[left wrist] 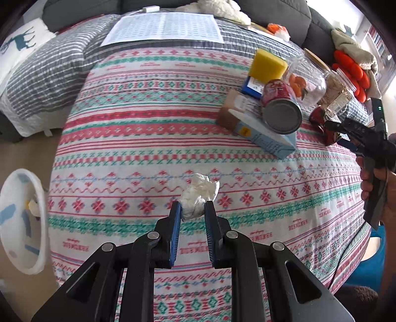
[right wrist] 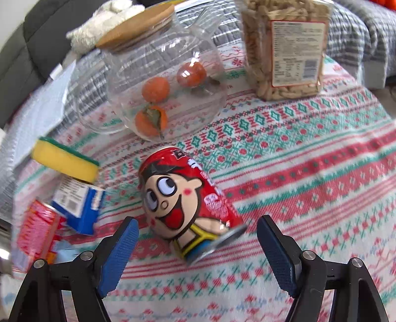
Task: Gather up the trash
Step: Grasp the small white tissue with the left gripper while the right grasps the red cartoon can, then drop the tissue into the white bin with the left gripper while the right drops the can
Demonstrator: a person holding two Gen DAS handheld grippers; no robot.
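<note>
Pinching tissue wad (left wrist: 199, 197) w/ left gripper (left wrist: 193, 206); labels unreadable.

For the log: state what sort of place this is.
Probably a home living room: a dark grey sofa behind a table under a patterned tablecloth, a deer-print cushion nearby, and household clutter such as a glass jar of oranges and a red cartoon can.

We read no complete text in either view. The red can (right wrist: 188, 205) carries a cartoon boy's face and white characters too blurred to read. The snack jar (right wrist: 284, 47) bears a white label (right wrist: 298, 53) with a barcode, print illegible. The blue box (right wrist: 79, 205) label is likewise illegible.
</note>
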